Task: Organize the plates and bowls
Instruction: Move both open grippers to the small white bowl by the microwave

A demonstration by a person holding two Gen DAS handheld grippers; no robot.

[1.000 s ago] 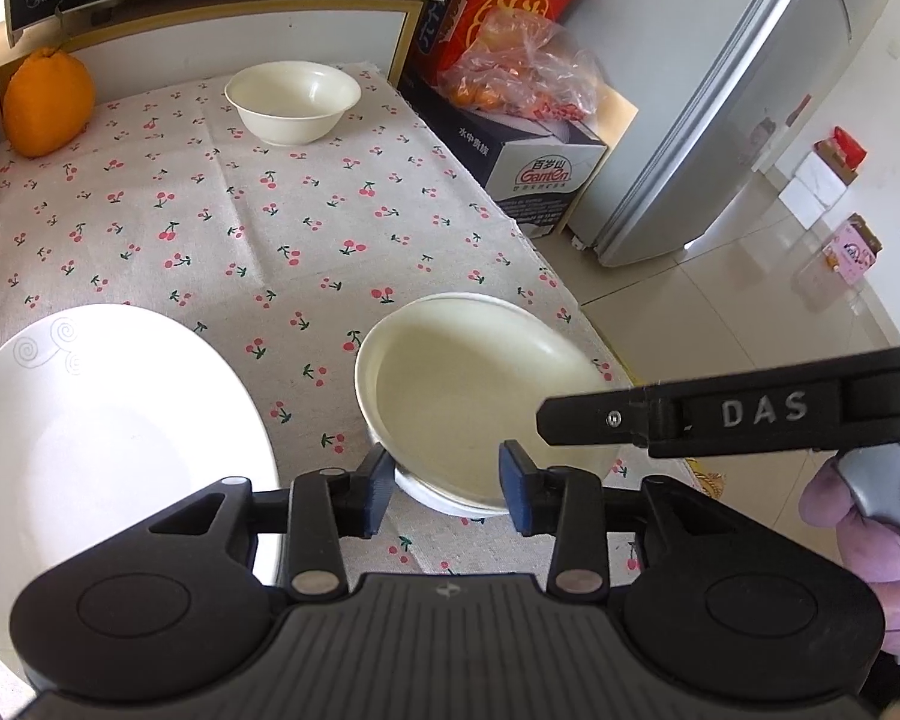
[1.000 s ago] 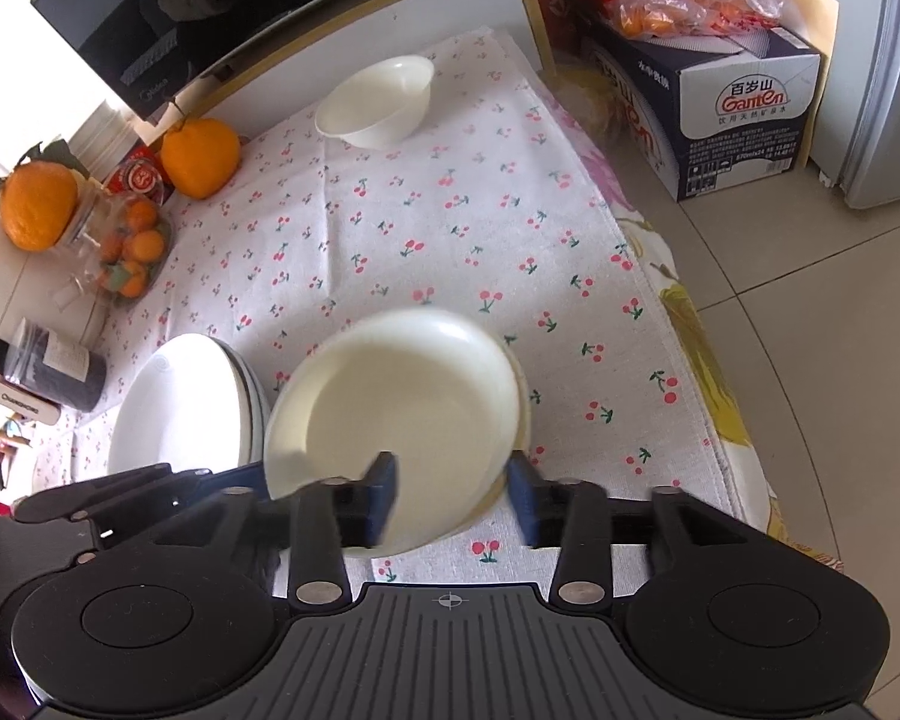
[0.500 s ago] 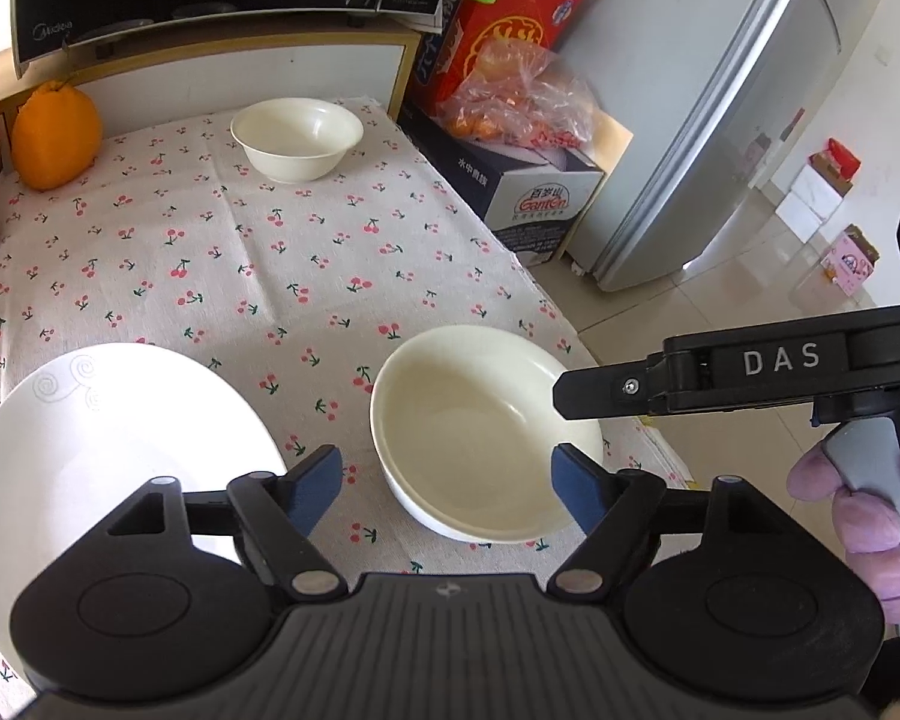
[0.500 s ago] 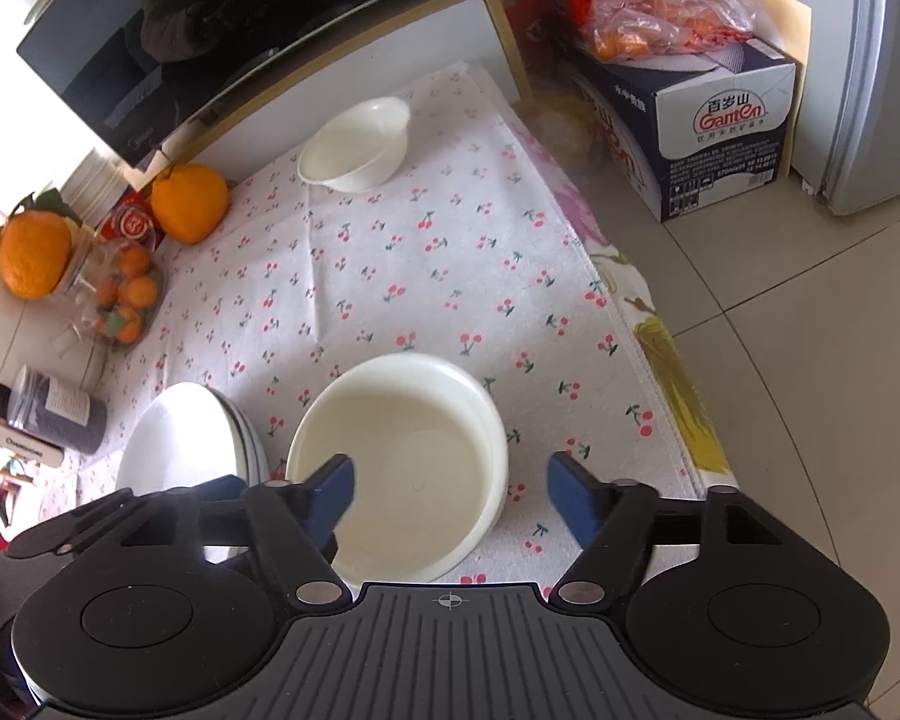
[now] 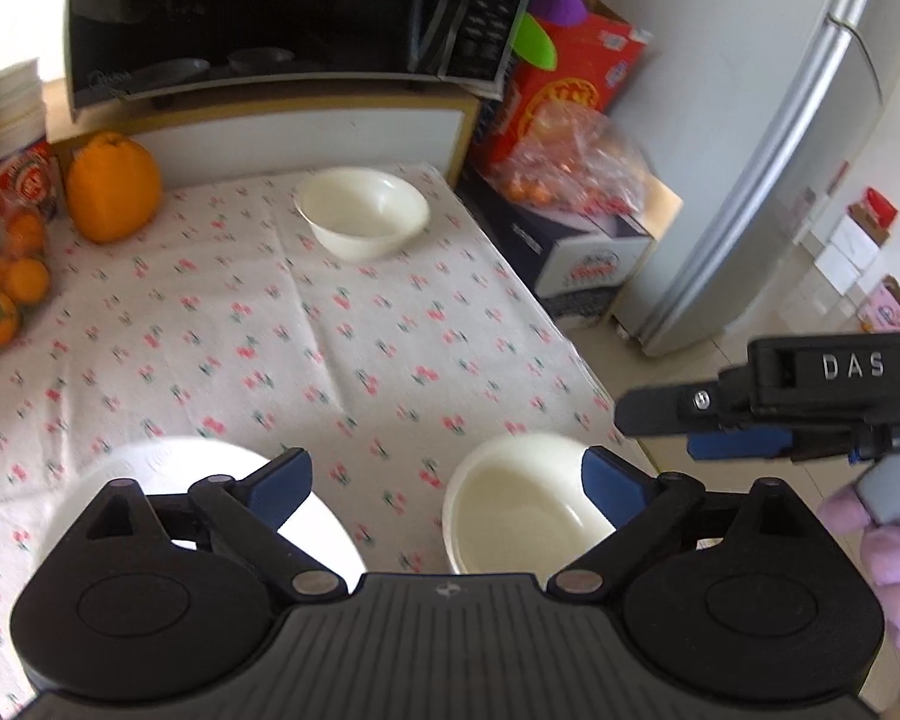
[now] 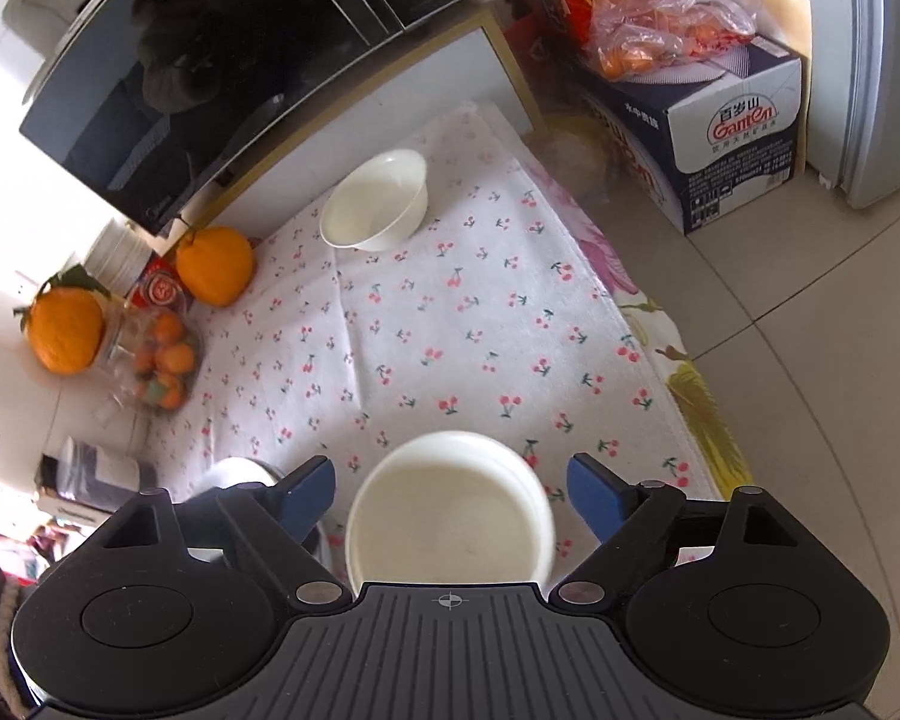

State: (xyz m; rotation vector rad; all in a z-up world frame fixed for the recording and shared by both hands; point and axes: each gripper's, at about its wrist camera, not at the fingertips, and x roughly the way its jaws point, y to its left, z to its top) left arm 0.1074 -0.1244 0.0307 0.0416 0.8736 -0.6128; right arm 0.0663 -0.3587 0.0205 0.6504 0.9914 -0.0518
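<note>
Both tools, left (image 5: 444, 480) and right (image 6: 450, 489), have spread wide, releasing the bowl (image 6: 450, 516) (now resting on the cloth).

We see a glossy, smooth cream bowl (image 6: 450, 516) on a matt cherry-print cloth (image 6: 450, 348); a glossy black microwave door (image 5: 270, 12); a brushed-metal fridge (image 5: 768, 180); a crinkled clear plastic bag (image 6: 660, 18); a cardboard box (image 6: 744, 144).

You have three items on the cherry-print cloth. Cream bowl stack (image 6: 450, 516): upright, nested, near edge, right side. White plate stack (image 5: 210, 480): flat, near edge, left of those bowls. Single cream bowl (image 5: 363, 213): upright, empty, at the far edge, well apart.
</note>
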